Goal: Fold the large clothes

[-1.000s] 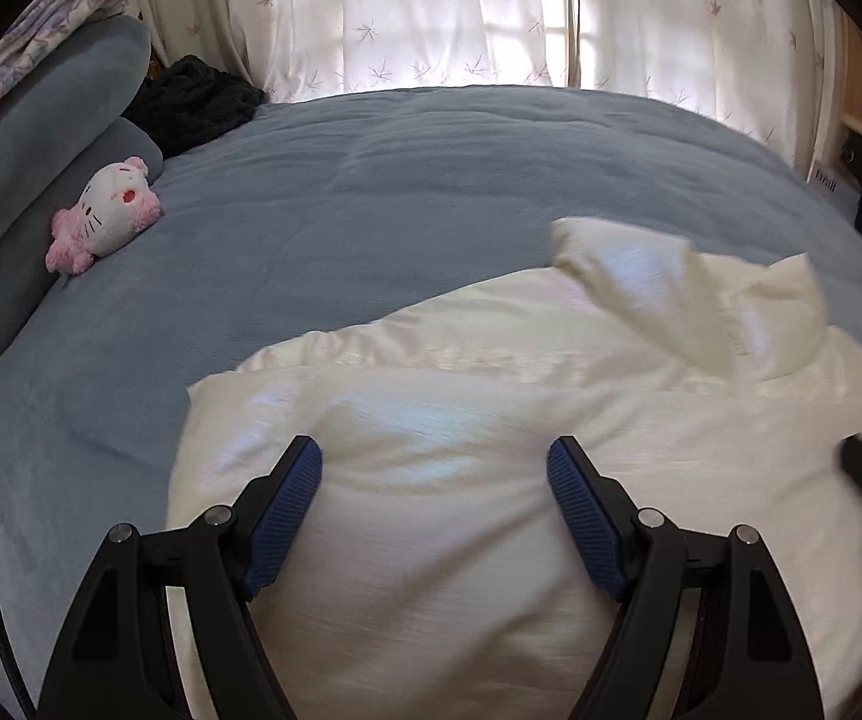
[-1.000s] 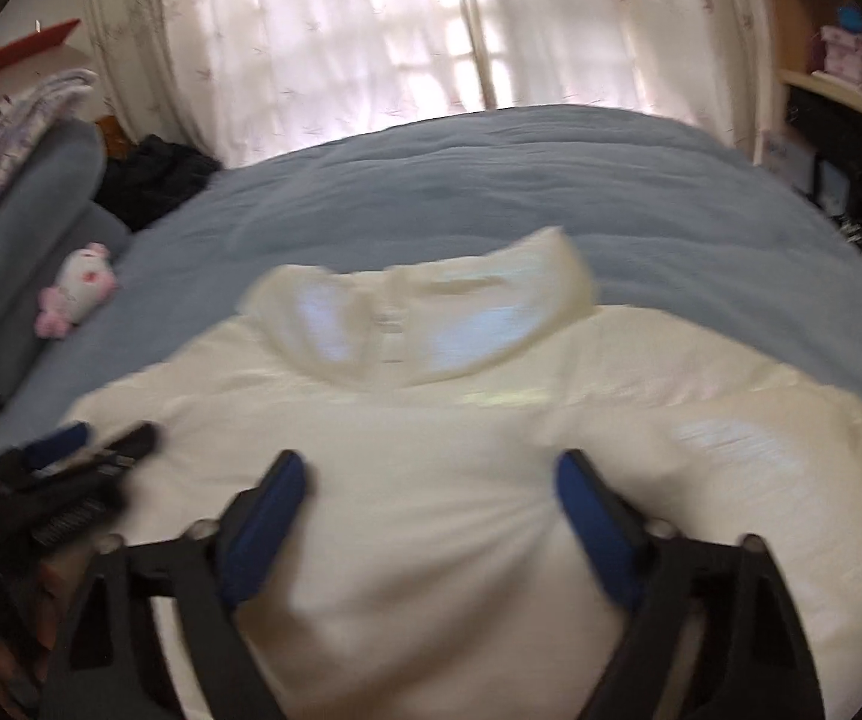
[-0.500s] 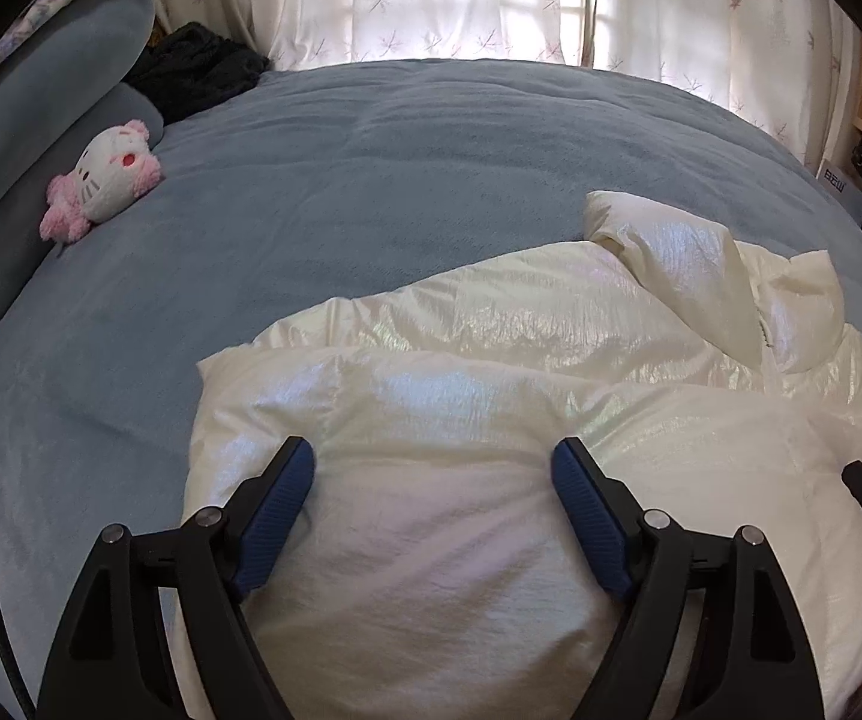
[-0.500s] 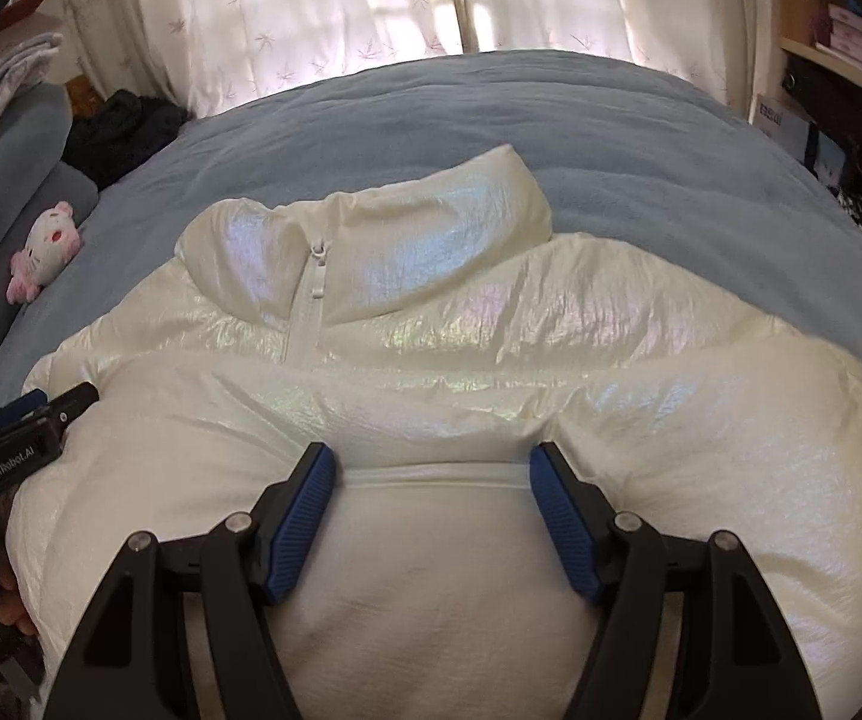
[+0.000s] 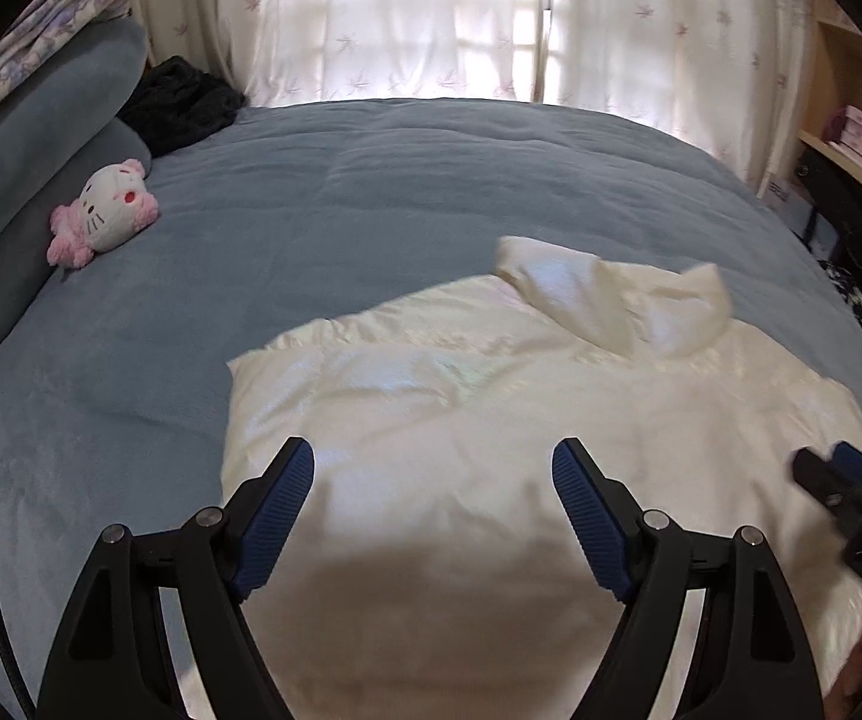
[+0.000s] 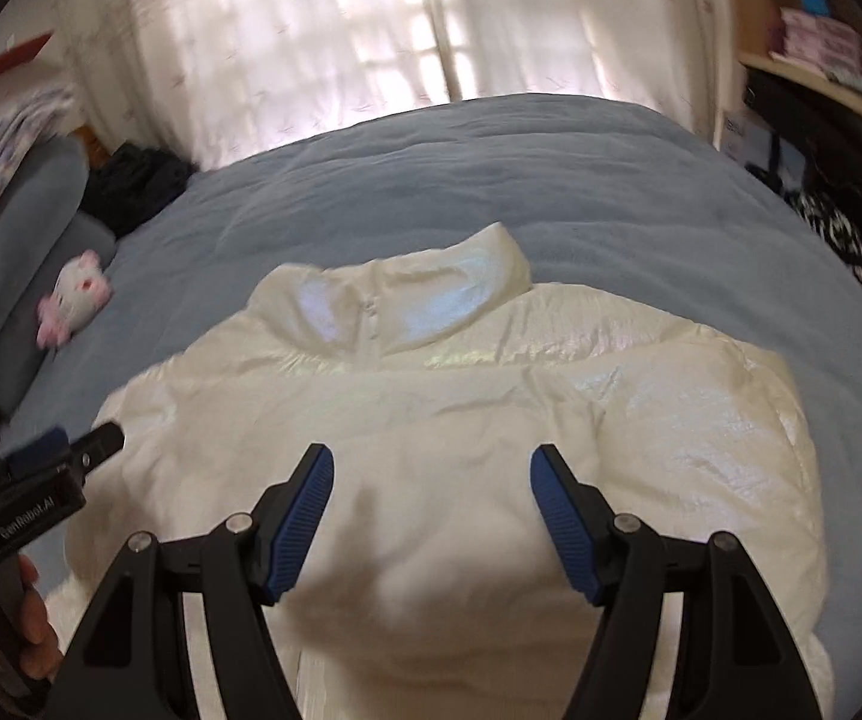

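Note:
A glossy cream puffer jacket [image 5: 490, 420] lies on the blue bed [image 5: 371, 192], collar [image 5: 610, 294] at the far side. It also shows in the right wrist view [image 6: 490, 420], zip and collar [image 6: 395, 306] facing up. My left gripper [image 5: 433, 480] is open and empty above the jacket's left part. My right gripper [image 6: 431, 480] is open and empty above the jacket's middle. The right gripper shows at the right edge of the left wrist view [image 5: 838, 480]; the left gripper shows at the left edge of the right wrist view [image 6: 59, 450].
A pink and white plush toy [image 5: 104, 213] lies by grey pillows [image 5: 29, 138] at the left. Dark clothing [image 5: 185, 99] lies at the bed's far left corner. Curtains [image 5: 431, 18] hang behind the bed. Shelves [image 6: 820, 60] stand at the right.
Both grippers have lifted and pulled back from the jacket, staying open. The jacket looks unmoved on the bed.

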Demonstrator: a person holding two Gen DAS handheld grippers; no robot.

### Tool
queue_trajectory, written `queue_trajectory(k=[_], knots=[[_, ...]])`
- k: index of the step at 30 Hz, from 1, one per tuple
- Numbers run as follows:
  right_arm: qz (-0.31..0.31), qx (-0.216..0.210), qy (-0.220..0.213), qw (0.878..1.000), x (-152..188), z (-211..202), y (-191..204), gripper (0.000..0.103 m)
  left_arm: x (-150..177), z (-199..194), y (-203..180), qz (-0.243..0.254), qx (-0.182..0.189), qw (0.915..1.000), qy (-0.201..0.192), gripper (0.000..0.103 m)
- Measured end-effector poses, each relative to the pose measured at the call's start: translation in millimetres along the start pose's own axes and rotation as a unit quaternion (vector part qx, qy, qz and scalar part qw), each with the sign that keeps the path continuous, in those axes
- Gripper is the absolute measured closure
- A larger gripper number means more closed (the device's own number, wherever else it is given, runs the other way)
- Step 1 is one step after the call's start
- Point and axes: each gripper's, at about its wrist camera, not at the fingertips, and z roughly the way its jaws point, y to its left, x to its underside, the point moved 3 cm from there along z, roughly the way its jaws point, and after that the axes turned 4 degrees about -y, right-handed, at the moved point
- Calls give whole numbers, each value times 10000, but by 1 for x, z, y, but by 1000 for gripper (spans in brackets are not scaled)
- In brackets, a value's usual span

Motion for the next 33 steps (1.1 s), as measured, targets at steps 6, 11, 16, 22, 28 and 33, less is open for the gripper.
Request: queue_trajectory(k=[6, 11, 16, 22, 28, 33], knots=[[-90, -85, 306, 9995, 34, -17, 8, 35, 36, -32, -20, 162, 249, 9994, 153, 23], [-18, -198, 379, 9991, 60, -42, 7, 35, 73, -60, -28, 311, 304, 9988, 245, 23], [15, -334, 322, 9989, 84, -75, 2, 34, 104, -92, -23, 396, 372, 9983, 223, 23], [121, -295, 37, 9995, 111, -120, -8, 34, 132, -124, -3, 423, 305, 9982, 289, 23], [219, -277, -92, 9993, 134, -152, -14, 34, 143, -158, 24, 348, 139, 9992, 155, 23], [261, -212, -159, 9993, 147, -172, -19, 34, 154, -181, 39, 328, -13, 9994, 75, 23]])
